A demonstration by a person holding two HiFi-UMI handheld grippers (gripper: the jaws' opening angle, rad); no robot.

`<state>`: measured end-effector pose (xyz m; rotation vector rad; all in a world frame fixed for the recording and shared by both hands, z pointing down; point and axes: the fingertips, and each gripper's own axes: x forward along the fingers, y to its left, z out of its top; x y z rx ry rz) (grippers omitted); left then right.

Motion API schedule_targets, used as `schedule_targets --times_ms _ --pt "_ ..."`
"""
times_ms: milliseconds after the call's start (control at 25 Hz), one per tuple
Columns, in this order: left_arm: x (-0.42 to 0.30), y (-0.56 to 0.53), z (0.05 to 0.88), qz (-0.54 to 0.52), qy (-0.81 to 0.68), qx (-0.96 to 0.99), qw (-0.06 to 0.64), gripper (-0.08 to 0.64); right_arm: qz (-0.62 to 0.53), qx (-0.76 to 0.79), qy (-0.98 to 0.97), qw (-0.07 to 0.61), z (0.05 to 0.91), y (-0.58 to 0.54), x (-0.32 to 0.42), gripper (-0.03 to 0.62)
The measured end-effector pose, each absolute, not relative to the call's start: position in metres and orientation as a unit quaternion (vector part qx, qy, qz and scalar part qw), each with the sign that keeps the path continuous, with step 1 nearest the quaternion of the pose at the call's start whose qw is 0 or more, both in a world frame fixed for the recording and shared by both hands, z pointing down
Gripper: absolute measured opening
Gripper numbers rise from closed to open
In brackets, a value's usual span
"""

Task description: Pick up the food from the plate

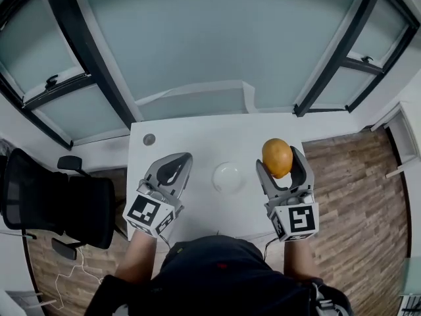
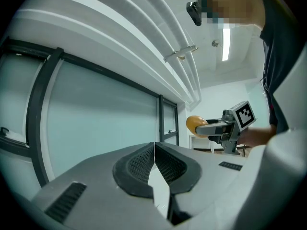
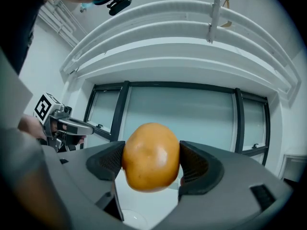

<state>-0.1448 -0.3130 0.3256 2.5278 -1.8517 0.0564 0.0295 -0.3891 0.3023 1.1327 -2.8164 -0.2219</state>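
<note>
Right gripper (image 1: 279,162): 2 jaws spread to the potato's (image 3: 151,156) width and clamped on it.
Potato: held clear of the white plate (image 1: 228,176), to its right.
Left gripper (image 1: 176,164): jaws pressed together, nothing held.

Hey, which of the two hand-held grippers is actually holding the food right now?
The right hand-held gripper: its jaws are clamped on either side of the orange-yellow food. The left hand-held gripper has its jaws shut together with nothing between them.

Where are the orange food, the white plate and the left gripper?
orange food (image 1: 277,157): head view, middle of its rounded surface.
white plate (image 1: 228,176): head view, bare middle of the plate.
left gripper (image 2: 154,152): left gripper view, where its shut jaws meet.
</note>
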Motion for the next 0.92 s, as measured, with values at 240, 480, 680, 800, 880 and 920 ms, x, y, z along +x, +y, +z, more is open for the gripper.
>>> schedule_targets --times_ms 240,480,680,800,880,920 --pt "-0.144 -0.314 0.322 0.013 -0.589 0.808 -0.001 0.023 -0.073 0.372 -0.924 0.045 0.295 -0.384 0.03 0.371" --pt "-0.142 -0.314 0.319 0.014 -0.586 0.81 -0.003 0.023 -0.072 0.365 -0.927 0.035 0.296 -0.384 0.029 0.371" --pt "-0.137 -0.313 0.319 0.016 -0.584 0.812 -0.003 0.023 -0.073 0.361 -0.929 0.029 0.295 -0.384 0.028 0.371" --pt "-0.134 -0.312 0.319 0.016 -0.582 0.813 -0.002 0.023 -0.074 0.359 -0.93 0.026 0.293 -0.384 0.026 0.371" --pt "-0.132 -0.312 0.319 0.018 -0.582 0.813 0.0 0.023 -0.075 0.356 -0.931 0.02 0.29 -0.383 0.025 0.371" --pt "-0.132 -0.311 0.319 0.019 -0.582 0.813 0.0 0.023 -0.076 0.354 -0.932 0.017 0.289 -0.383 0.025 0.371"
